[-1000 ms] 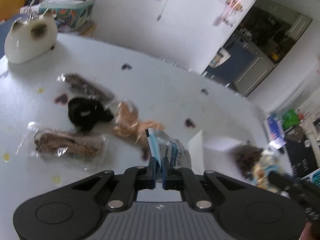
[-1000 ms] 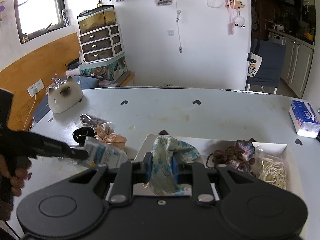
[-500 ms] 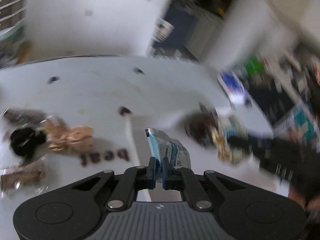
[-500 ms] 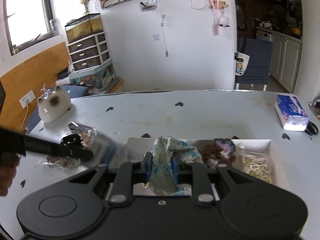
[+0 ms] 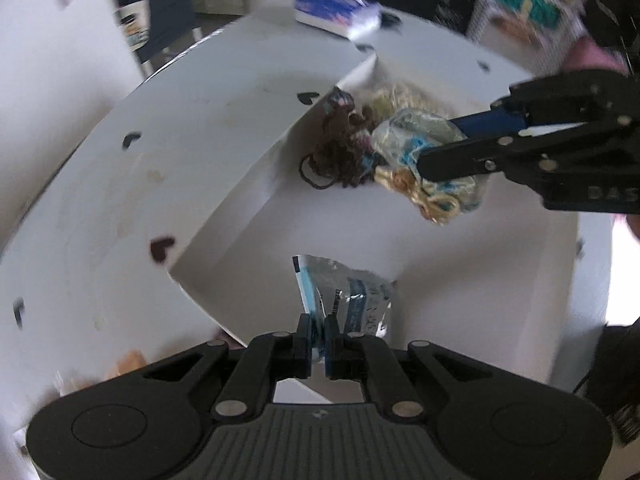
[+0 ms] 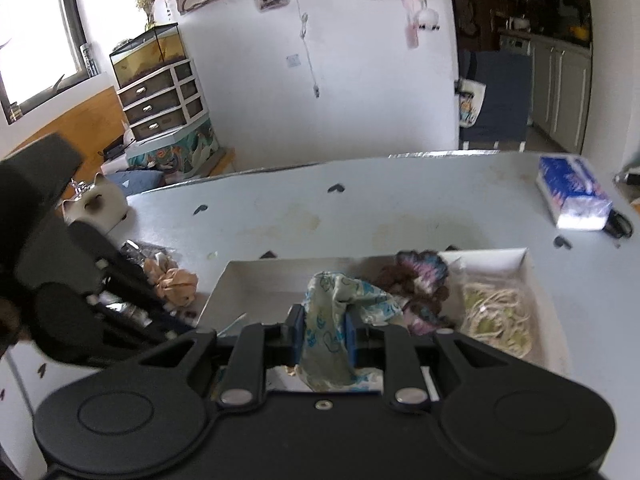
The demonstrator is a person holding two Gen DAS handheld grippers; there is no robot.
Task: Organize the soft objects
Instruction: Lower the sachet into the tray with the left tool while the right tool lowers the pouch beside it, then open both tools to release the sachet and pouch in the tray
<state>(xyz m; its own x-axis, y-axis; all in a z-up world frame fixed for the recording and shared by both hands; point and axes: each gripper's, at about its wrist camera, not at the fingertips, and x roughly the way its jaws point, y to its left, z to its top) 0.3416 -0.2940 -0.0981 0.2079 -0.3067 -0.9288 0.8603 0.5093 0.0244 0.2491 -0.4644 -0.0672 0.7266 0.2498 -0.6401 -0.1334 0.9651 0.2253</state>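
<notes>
Left gripper (image 5: 318,334) clamped, angled steeply down; right gripper (image 6: 323,334) apparently clamped too.

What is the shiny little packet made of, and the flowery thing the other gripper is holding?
The packet in the left hand-held gripper looks like thin plastic or foil film: it is glossy, crinkled and catches the light. The flowery thing in the right hand-held gripper looks like soft printed cloth, matte and bunched into loose folds. The white box below seems to be cardboard, though that is less sure.
</notes>
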